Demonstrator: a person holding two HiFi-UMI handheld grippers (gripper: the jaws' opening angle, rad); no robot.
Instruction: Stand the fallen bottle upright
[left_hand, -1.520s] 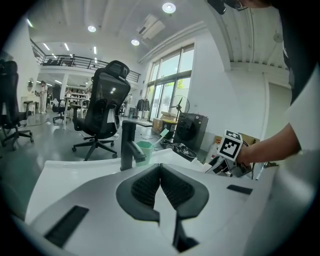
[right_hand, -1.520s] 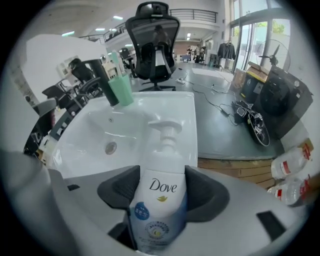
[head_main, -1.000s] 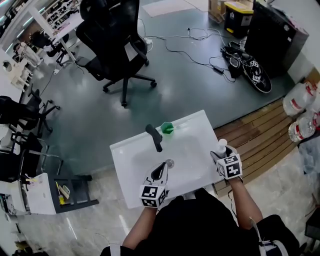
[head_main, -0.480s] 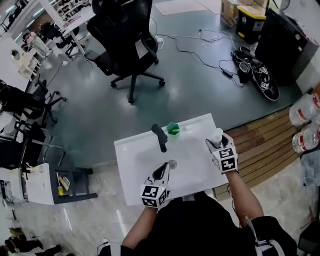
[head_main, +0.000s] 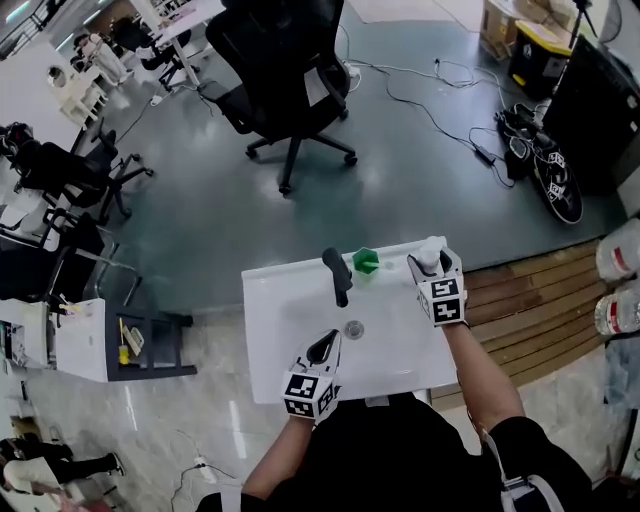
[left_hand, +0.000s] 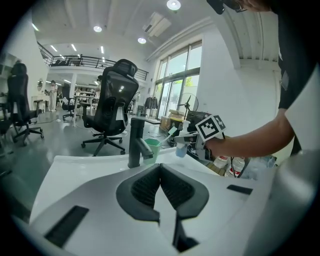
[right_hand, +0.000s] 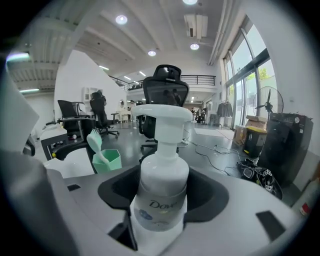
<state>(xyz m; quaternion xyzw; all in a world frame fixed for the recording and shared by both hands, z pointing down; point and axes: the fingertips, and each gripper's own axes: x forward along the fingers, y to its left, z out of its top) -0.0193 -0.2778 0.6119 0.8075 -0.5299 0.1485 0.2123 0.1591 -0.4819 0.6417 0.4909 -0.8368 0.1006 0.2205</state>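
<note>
**Jaws: left pair closed on nothing, right pair clamped round the bottle**

On my left gripper (head_main: 325, 346) the two ribbed black jaws meet with nothing between them, low at 6 o'clock over the one glossy white sink (head_main: 280, 340). One matte black faucet (head_main: 338, 275) stands at the basin's 12 o'clock, with one hexagonal green cup (head_main: 366, 261) just beside it. At 2 o'clock, my right gripper (head_main: 430, 262) holds the single round white plastic bottle (right_hand: 161, 190) roughly upright, jaws half spread round its body, pump head above them.
</note>
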